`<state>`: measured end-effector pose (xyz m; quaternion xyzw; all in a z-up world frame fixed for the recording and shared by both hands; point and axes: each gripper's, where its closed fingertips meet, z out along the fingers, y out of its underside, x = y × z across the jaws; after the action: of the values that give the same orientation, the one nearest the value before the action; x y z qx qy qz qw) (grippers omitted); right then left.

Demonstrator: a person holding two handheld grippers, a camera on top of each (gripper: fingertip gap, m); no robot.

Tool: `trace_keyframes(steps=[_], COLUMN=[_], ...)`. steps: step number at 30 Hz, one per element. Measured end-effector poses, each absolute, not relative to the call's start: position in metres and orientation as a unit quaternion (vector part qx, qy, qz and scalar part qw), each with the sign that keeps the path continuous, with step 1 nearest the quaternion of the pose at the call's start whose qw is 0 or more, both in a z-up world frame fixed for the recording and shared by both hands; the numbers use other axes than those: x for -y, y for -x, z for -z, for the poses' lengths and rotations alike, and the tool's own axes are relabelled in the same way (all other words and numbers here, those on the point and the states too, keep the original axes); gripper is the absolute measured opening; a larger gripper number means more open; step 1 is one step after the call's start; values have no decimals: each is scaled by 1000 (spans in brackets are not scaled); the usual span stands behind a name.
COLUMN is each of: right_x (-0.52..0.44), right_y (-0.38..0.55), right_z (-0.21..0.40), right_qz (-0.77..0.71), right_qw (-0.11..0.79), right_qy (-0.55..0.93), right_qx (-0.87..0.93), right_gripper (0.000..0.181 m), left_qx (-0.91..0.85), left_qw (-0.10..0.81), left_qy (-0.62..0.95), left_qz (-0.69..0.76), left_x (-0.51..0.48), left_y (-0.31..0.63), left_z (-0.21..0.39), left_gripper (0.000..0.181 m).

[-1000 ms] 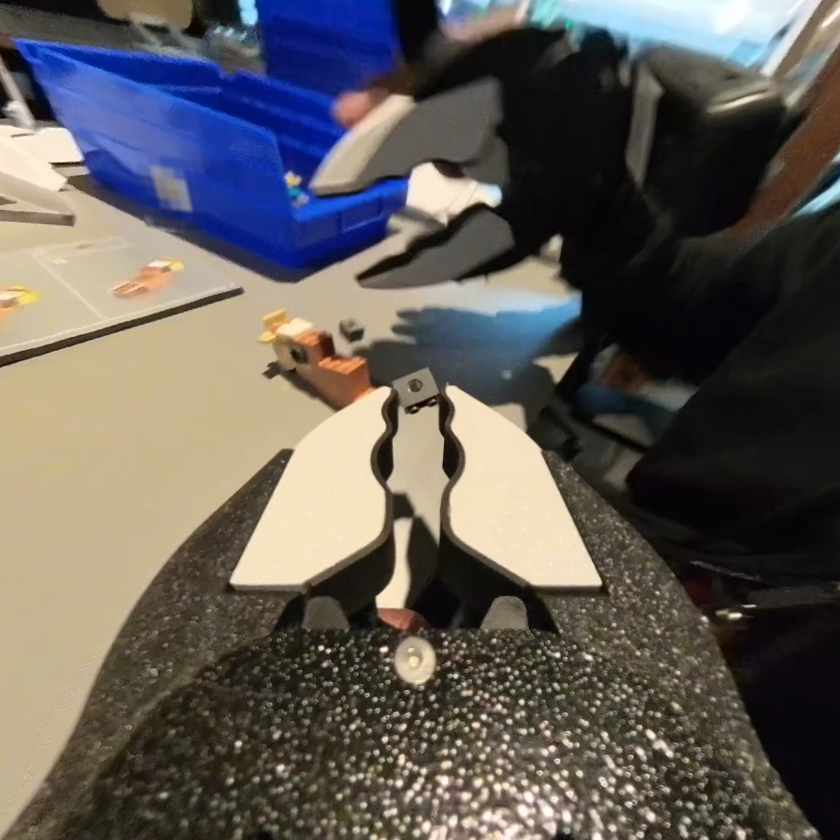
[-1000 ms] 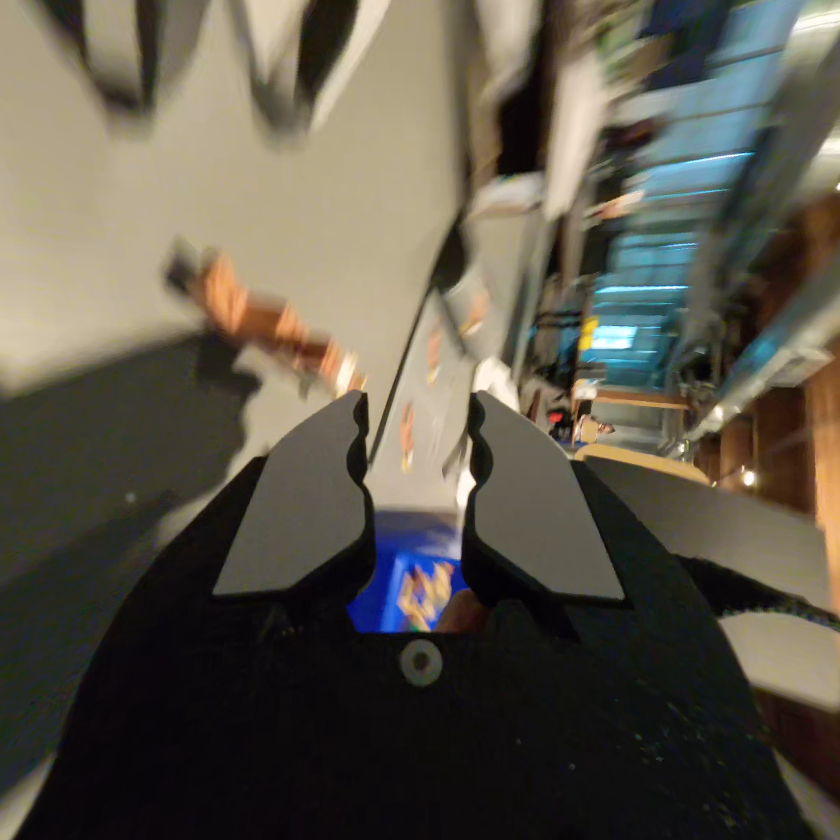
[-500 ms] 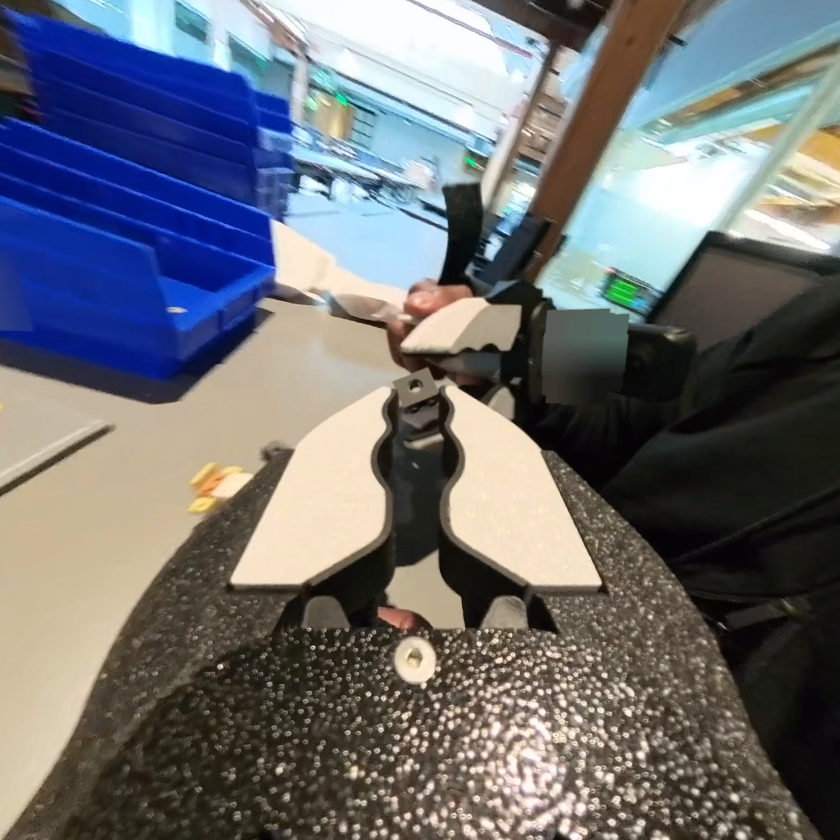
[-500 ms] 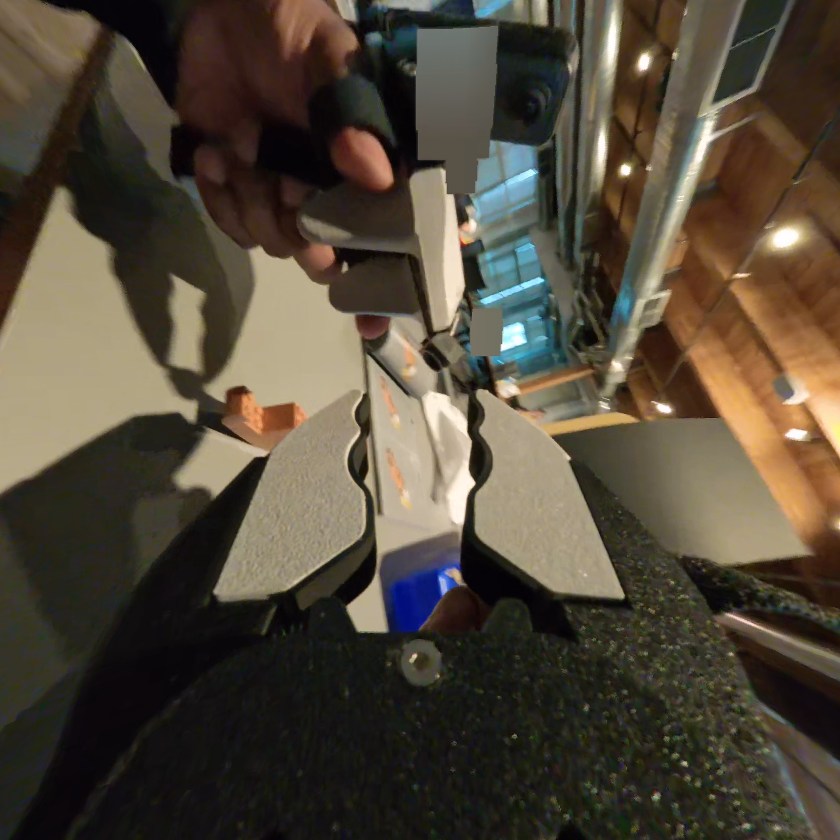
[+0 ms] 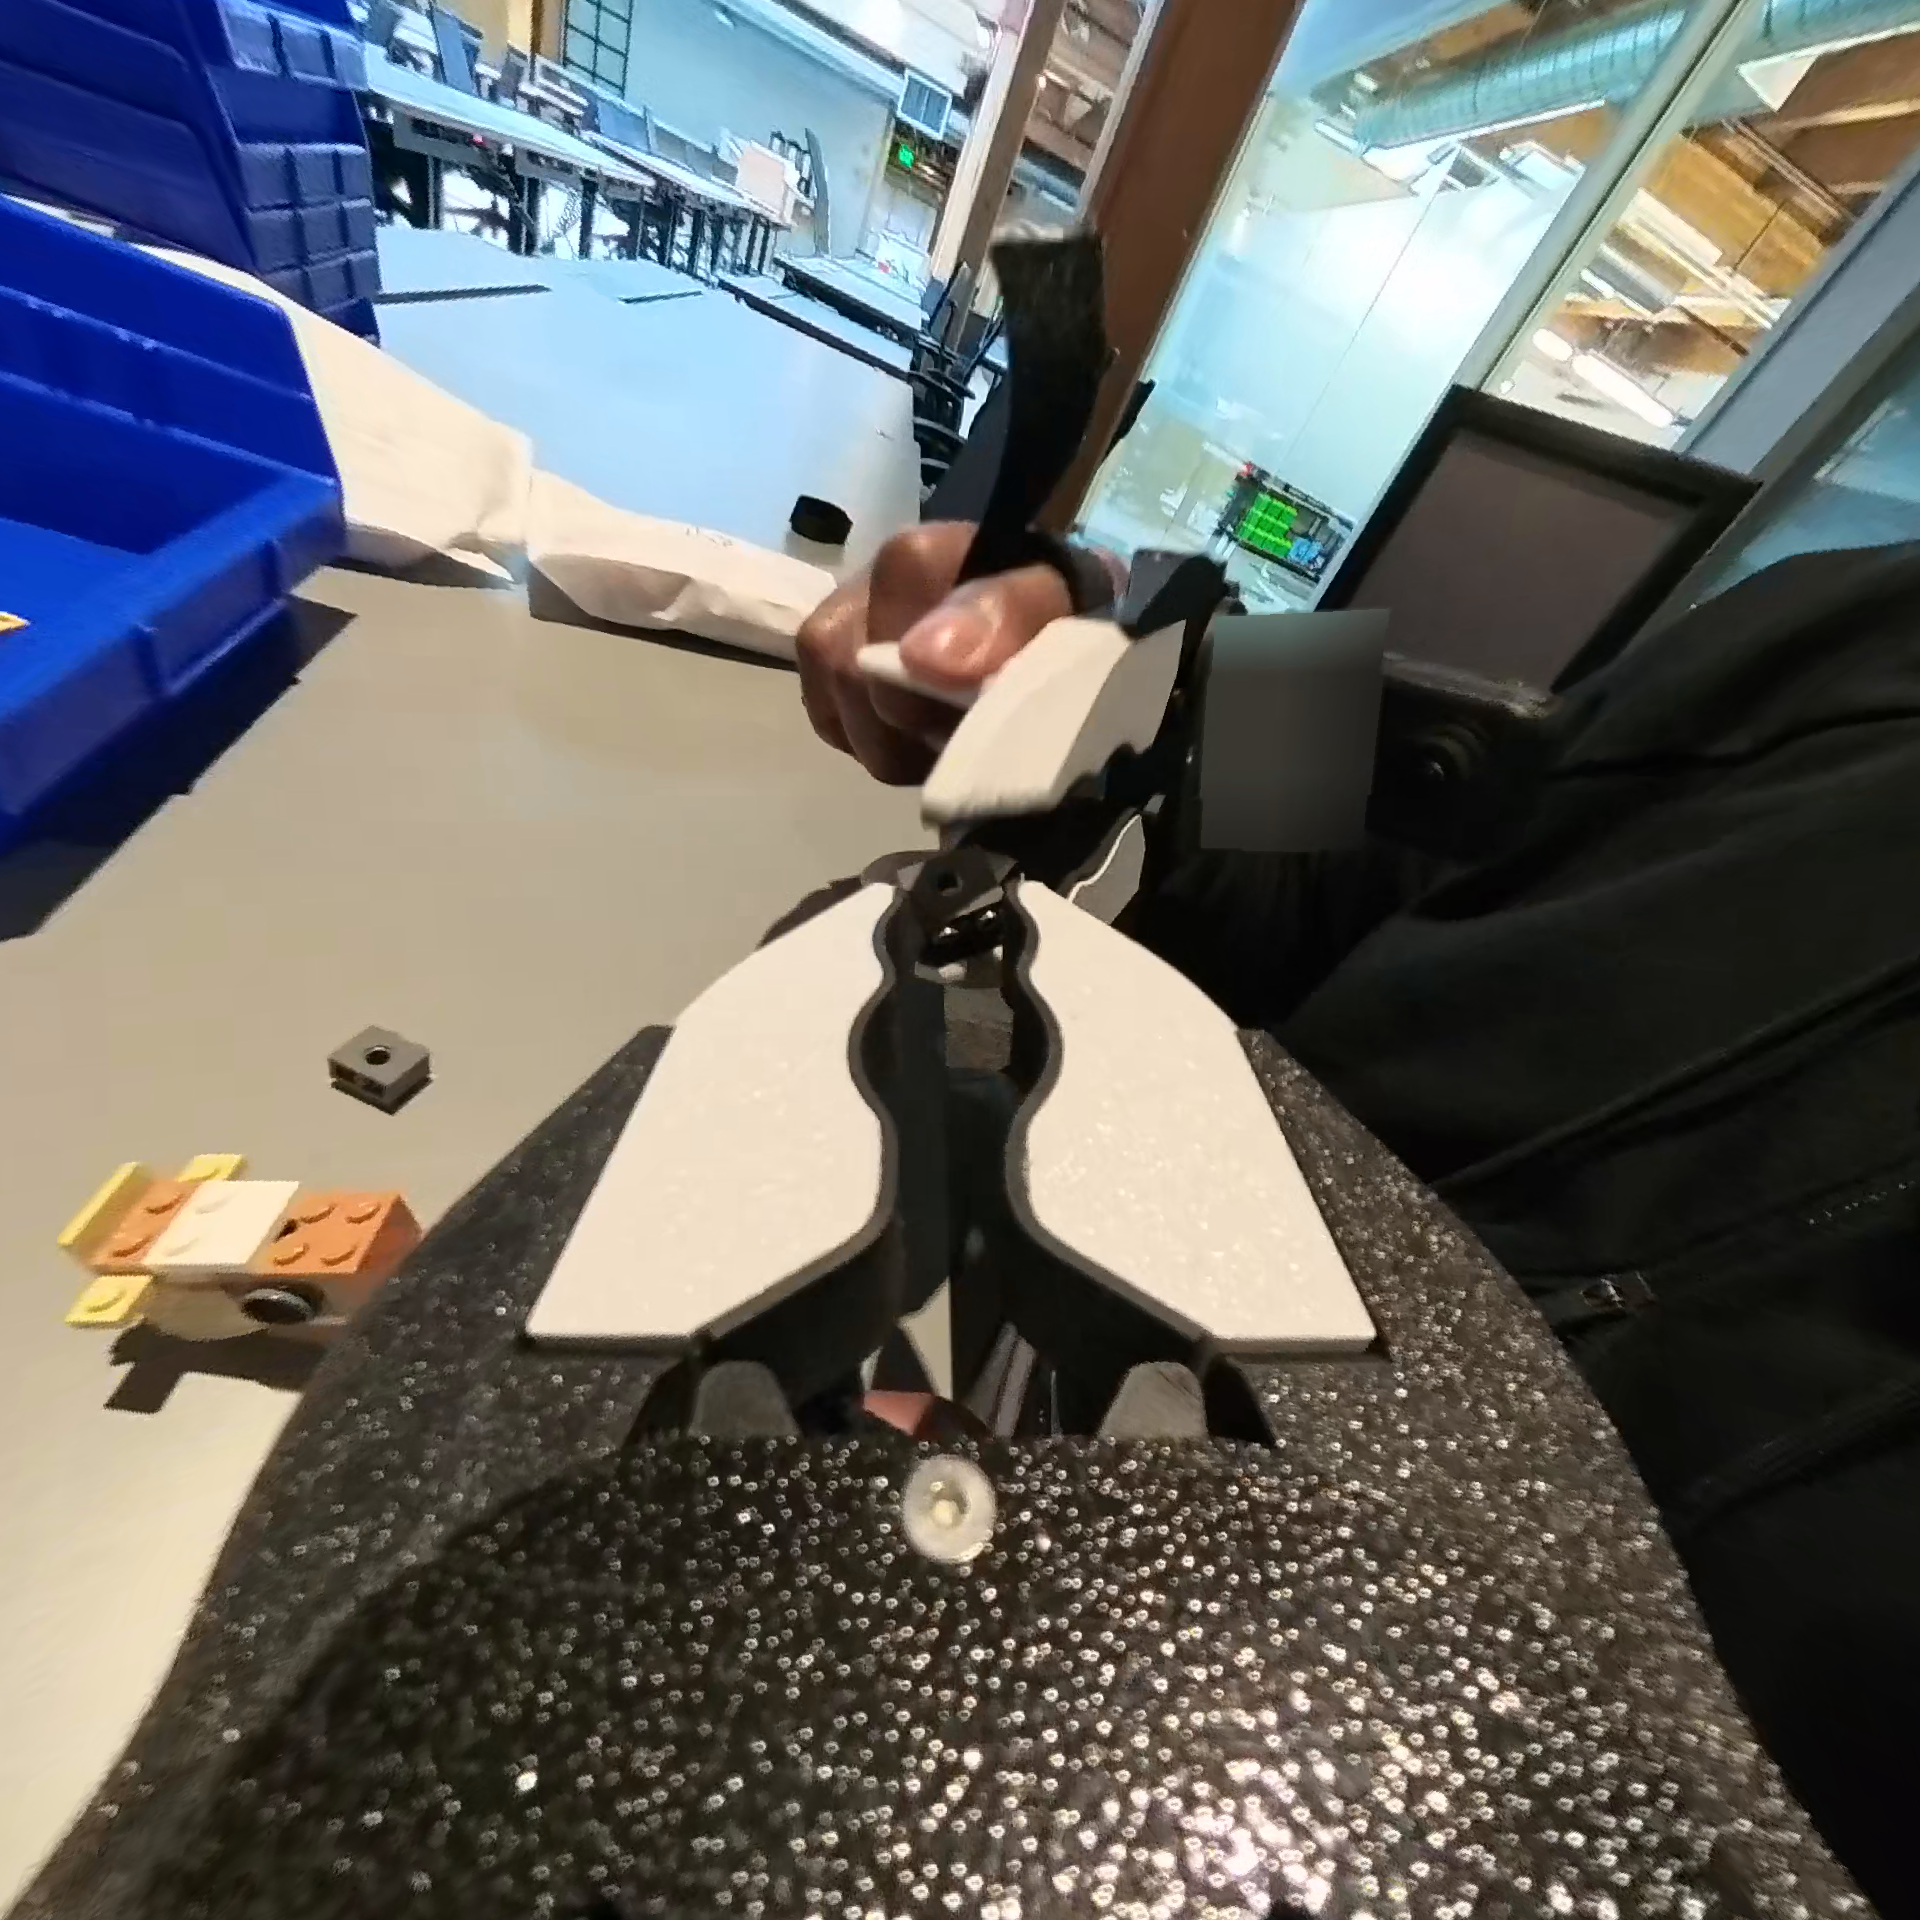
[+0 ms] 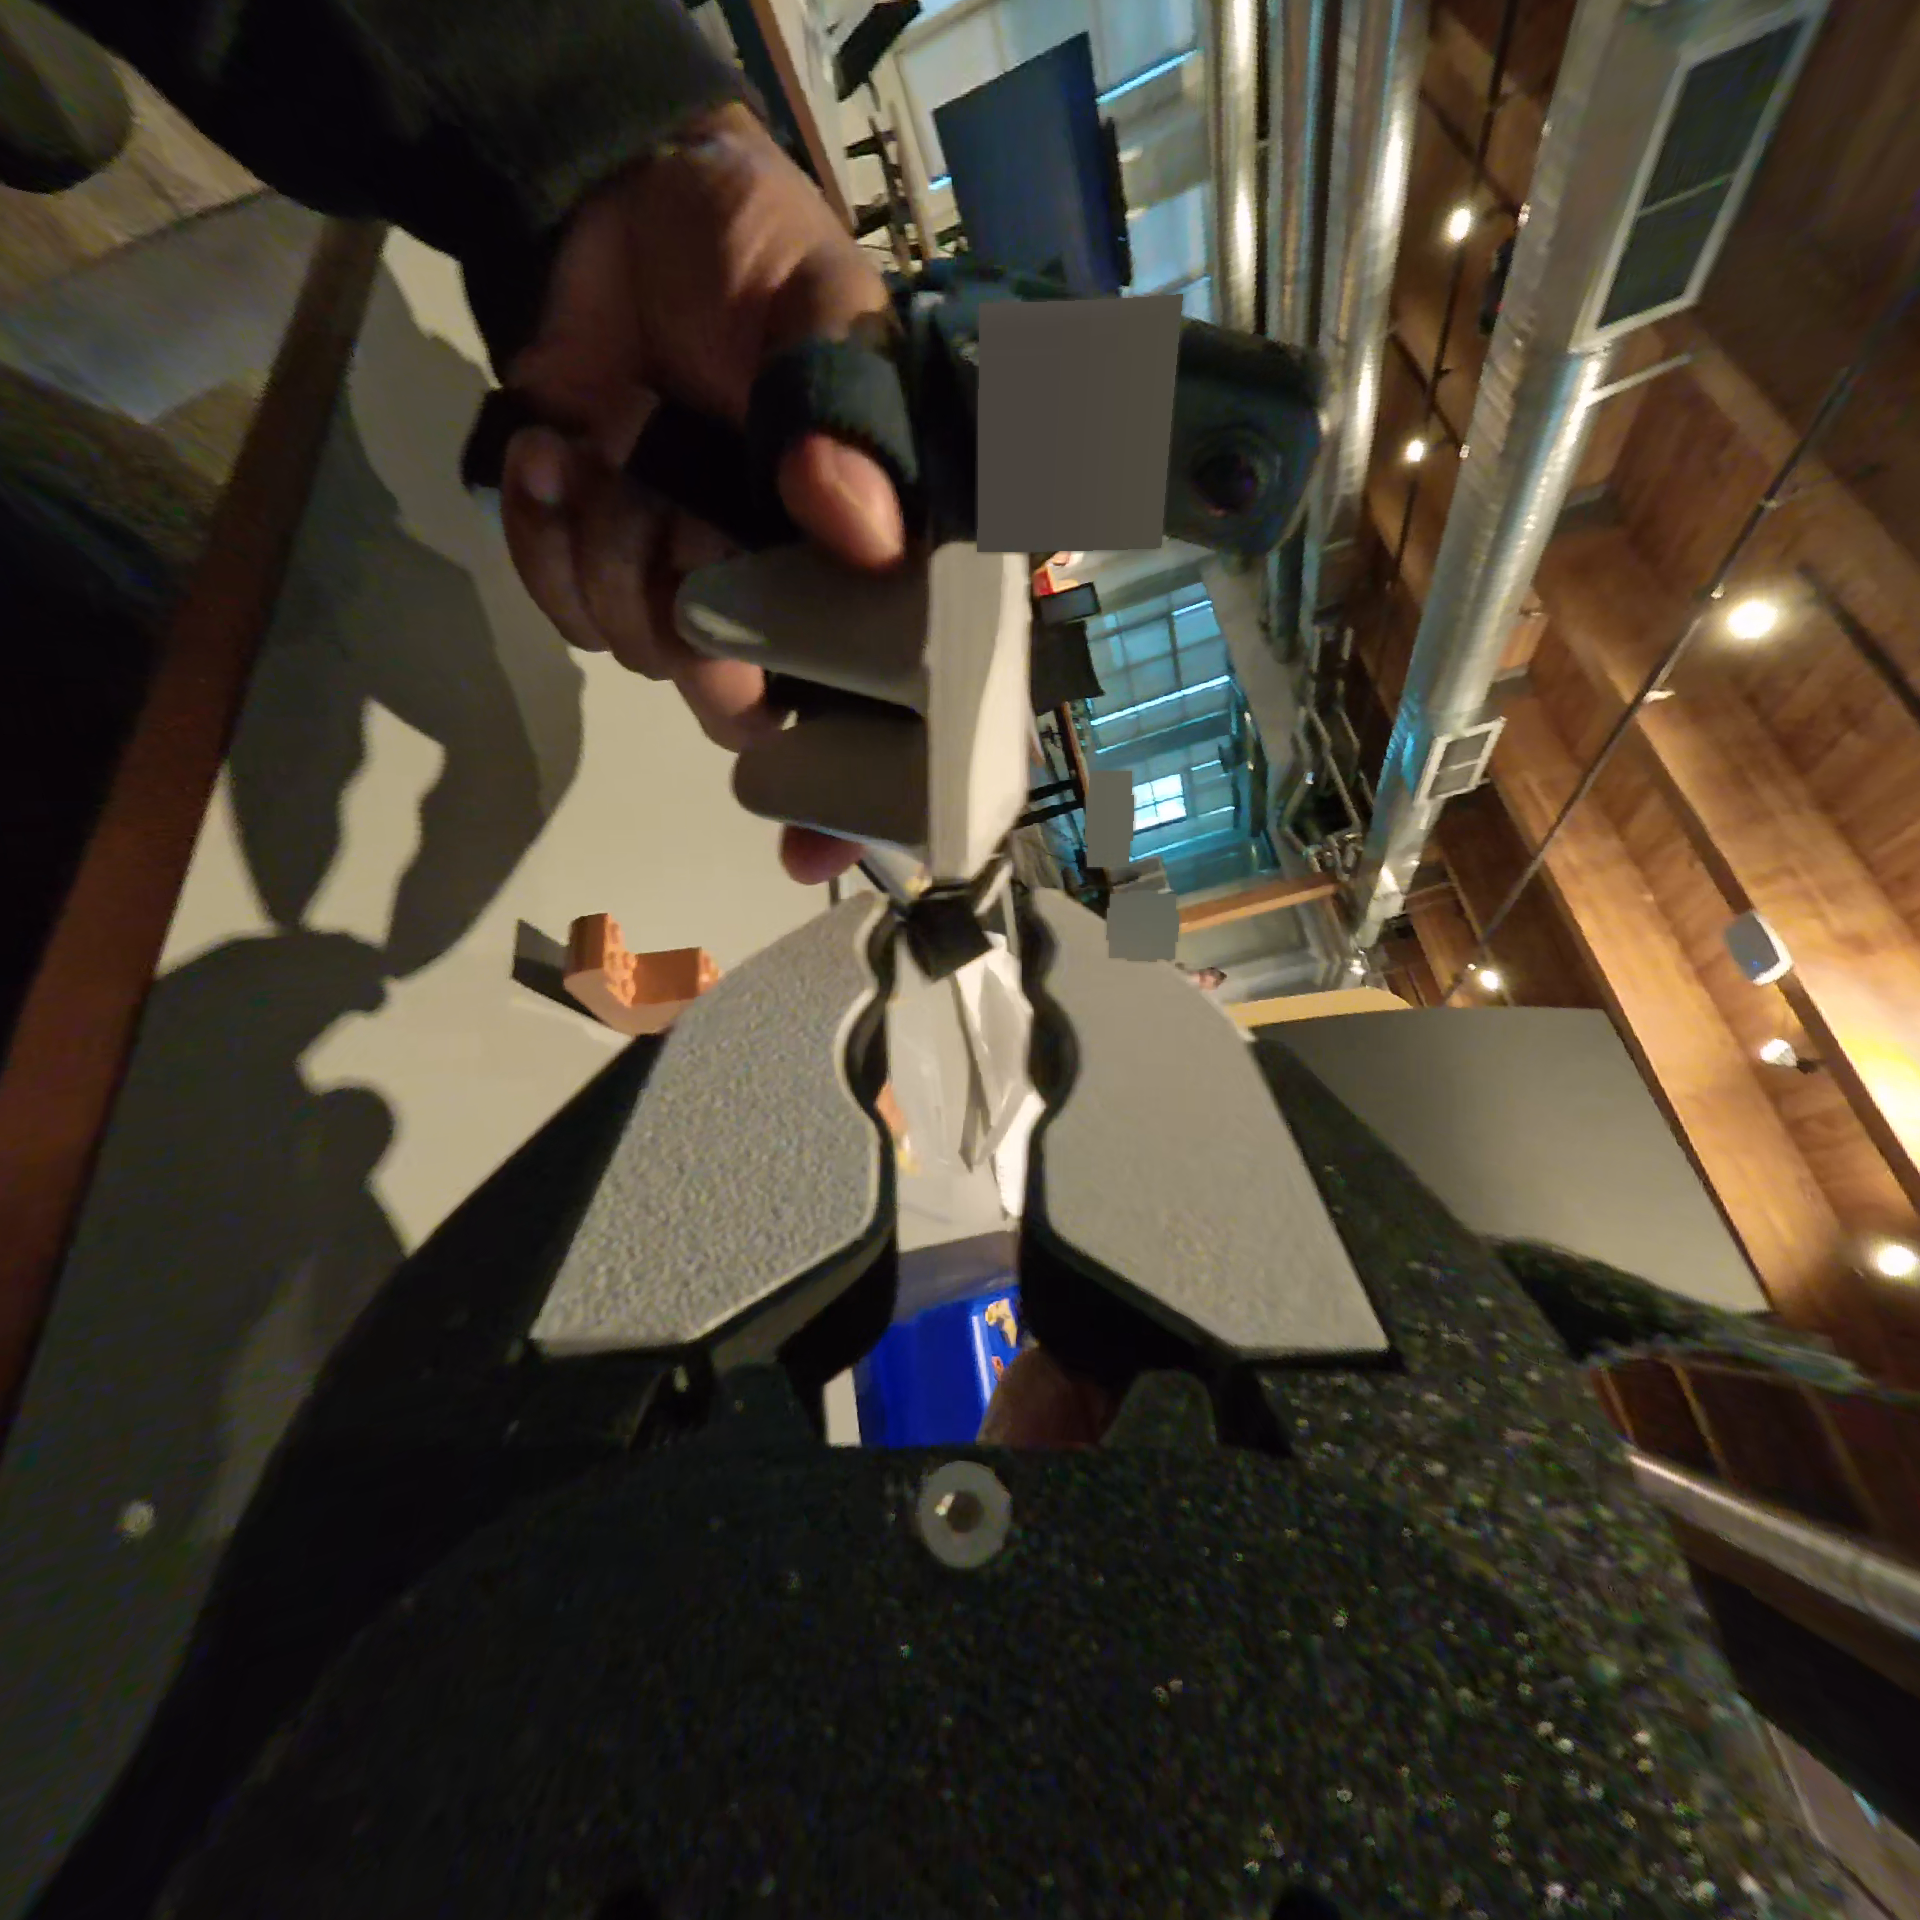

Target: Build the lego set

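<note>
My left gripper (image 5: 954,906) is shut on a small dark grey brick (image 5: 948,891) and holds it above the table. My right gripper (image 6: 954,925) faces it tip to tip, rolled on its side. Its jaws are partly closed, one on each side of the same brick (image 6: 943,940), with a small gap showing on the right. In the left wrist view the right gripper's fingers (image 5: 1023,727) come in from above the brick, held by a hand. A partly built brown, white and yellow lego model (image 5: 244,1242) lies on the grey table, also seen in the right wrist view (image 6: 634,971).
A loose dark grey brick (image 5: 379,1062) lies on the table (image 5: 468,810) near the model. A blue bin (image 5: 135,499) stands at the left, with white paper (image 5: 623,551) behind it. The person's dark sleeve and body fill the right side. My two grippers' fingertips are within a few centimetres of each other.
The left gripper rose from the table and turned right, still holding the brick. The right gripper swung round to face it, and its jaws narrowed around the brick.
</note>
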<state>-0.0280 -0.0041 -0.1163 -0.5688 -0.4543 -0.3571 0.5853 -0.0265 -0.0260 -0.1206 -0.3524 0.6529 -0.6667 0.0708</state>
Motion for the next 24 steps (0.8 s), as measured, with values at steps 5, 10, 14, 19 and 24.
trace_keyframes(steps=[5, 10, 14, 19, 24], right_x=[-1, -12, -14, -16, -14], right_y=[25, 5, 2, 23, 30], right_z=[112, 90, 78, 80, 76], right_qz=[362, 427, 460, 434, 433], right_qw=[602, 629, 645, 680, 695], right_qy=[573, 580, 581, 572, 554], right_qx=[422, 293, 184, 146, 152], right_gripper=[16, 16, 16, 16, 16], left_qx=[-632, -590, -551, -547, -552], left_qw=[81, 166, 303, 344, 325], left_qy=[368, 411, 429, 441, 457], left_qz=[677, 675, 648, 622, 617], left_x=[21, 7, -6, 4, 6], left_y=[25, 20, 20, 26, 30], left_z=[117, 108, 90, 85, 89], left_gripper=[16, 26, 29, 29, 30])
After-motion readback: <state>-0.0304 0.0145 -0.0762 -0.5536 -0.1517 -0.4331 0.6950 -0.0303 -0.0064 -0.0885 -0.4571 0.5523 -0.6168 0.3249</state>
